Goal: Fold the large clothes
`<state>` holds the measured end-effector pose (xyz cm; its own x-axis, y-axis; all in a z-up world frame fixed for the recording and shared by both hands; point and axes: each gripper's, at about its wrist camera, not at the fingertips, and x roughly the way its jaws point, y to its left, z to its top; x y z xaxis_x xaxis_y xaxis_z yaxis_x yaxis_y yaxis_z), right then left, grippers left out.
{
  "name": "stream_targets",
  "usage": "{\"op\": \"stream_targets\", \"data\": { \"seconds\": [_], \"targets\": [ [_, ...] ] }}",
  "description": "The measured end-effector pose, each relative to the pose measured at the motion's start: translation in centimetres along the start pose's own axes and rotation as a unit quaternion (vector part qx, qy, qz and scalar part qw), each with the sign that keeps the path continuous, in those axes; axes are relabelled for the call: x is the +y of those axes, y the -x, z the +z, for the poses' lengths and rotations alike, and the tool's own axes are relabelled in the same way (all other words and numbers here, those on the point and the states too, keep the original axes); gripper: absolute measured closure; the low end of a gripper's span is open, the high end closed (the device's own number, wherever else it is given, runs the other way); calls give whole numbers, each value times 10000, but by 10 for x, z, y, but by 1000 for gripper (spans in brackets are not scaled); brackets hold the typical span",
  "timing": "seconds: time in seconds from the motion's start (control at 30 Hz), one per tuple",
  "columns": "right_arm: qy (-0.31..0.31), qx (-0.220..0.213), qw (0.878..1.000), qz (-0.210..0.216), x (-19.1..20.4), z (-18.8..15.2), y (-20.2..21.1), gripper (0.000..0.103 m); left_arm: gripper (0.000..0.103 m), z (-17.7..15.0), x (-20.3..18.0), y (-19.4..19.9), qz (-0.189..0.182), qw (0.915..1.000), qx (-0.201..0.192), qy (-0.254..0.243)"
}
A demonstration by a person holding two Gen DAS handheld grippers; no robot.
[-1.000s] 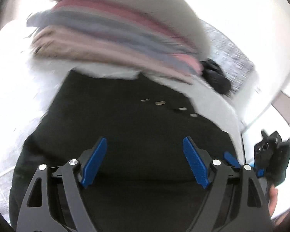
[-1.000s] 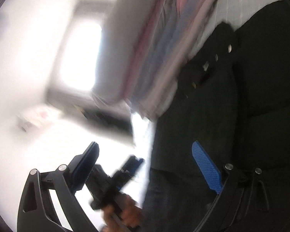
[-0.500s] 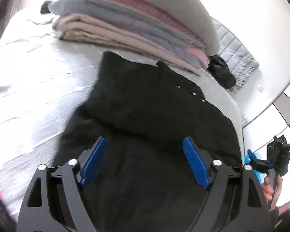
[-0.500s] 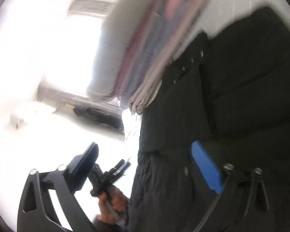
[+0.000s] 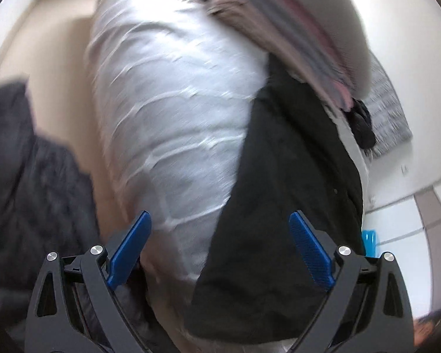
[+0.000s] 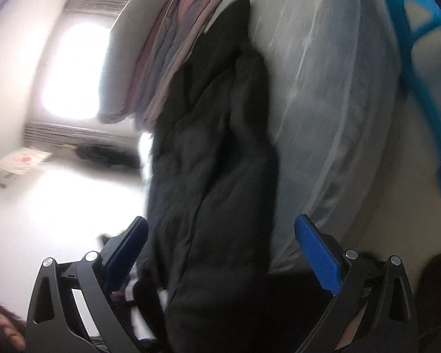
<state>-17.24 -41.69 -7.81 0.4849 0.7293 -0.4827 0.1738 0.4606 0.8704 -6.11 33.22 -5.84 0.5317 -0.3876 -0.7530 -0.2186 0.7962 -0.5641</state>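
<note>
While both claws, left (image 5: 220, 250) and right (image 6: 220, 253), gape empty, the left has just been opening. Ahead of them the black coat (image 6: 214, 158) lies folded long and narrow on the bed (image 5: 167, 108)

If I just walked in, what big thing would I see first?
The long black coat folded into a narrow strip on the pale, plastic-covered mattress grabs the eye first. Just beyond it sits a tall stack of folded bedding in pink, grey and beige. Both the left gripper and right gripper hang open, holding nothing.

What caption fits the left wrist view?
Open left tool above white bed cover, folded black coat alongside.
</note>
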Motion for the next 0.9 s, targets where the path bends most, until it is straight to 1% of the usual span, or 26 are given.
{"op": "stream_targets", "data": {
  "seconds": [0.03,0.1,0.13,0.17,0.27,0.33,0.37,0.43,0.5,0.53,0.57,0.67,0.7,0.77,0.8,0.83,0.87,0.9],
  "targets": [
    [-5,66,9999,85,2,-2,-7,7,12,-4,9,-5,6,9996,161,219],
    [50,216,9994,253,7,-5,-18,7,12,-12,16,-14,-106,9985,320,433],
    [84,277,9991,308,12,-3,-28,7,12,-18,20,-19,-188,9977,416,494],
    [107,319,9990,302,15,-2,-32,7,12,-22,21,-22,-183,9976,456,492],
    [96,455,9981,414,20,-1,-46,7,12,-32,21,-29,-154,9971,656,348],
    [78,501,9973,530,23,1,-51,7,12,-34,19,-34,-261,9960,788,323],
    [89,544,9969,553,20,-6,-46,7,12,-36,20,-36,-263,9954,861,328],
    [53,633,9968,476,18,-6,-54,7,12,-39,17,-45,-230,9943,1010,260],
    [-4,709,9963,477,8,-11,-53,7,12,-44,14,-52,-311,9927,1143,234],
    [-58,749,9960,481,3,-12,-55,7,12,-48,11,-60,-369,9903,1320,213],
    [-92,790,9955,518,-6,-15,-46,7,12,-51,8,-65,-385,9887,1438,168],
    [-138,816,9941,707,-11,-23,-45,7,12,-65,-6,-76,-453,9839,1729,-54],
    [-130,809,9937,771,-11,-25,-47,7,12,-69,-11,-78,-490,9826,1787,-152],
    [-1,854,9923,894,-11,-31,-46,7,12,-78,-24,-73,-535,9827,1719,-428],
    [99,876,9924,864,-8,-34,-46,7,12,-80,-27,-72,-560,9832,1666,-496],
    [189,873,9926,817,-4,-34,-45,7,14,-83,-33,-68,-609,9844,1542,-584],
    [252,854,9929,785,-1,-35,-46,8,20,-85,-36,-67,-606,9851,1483,-628],
    [305,820,9931,779,1,-35,-46,11,40,-86,-39,-66,-503,9861,1430,-684]
  ]
}}
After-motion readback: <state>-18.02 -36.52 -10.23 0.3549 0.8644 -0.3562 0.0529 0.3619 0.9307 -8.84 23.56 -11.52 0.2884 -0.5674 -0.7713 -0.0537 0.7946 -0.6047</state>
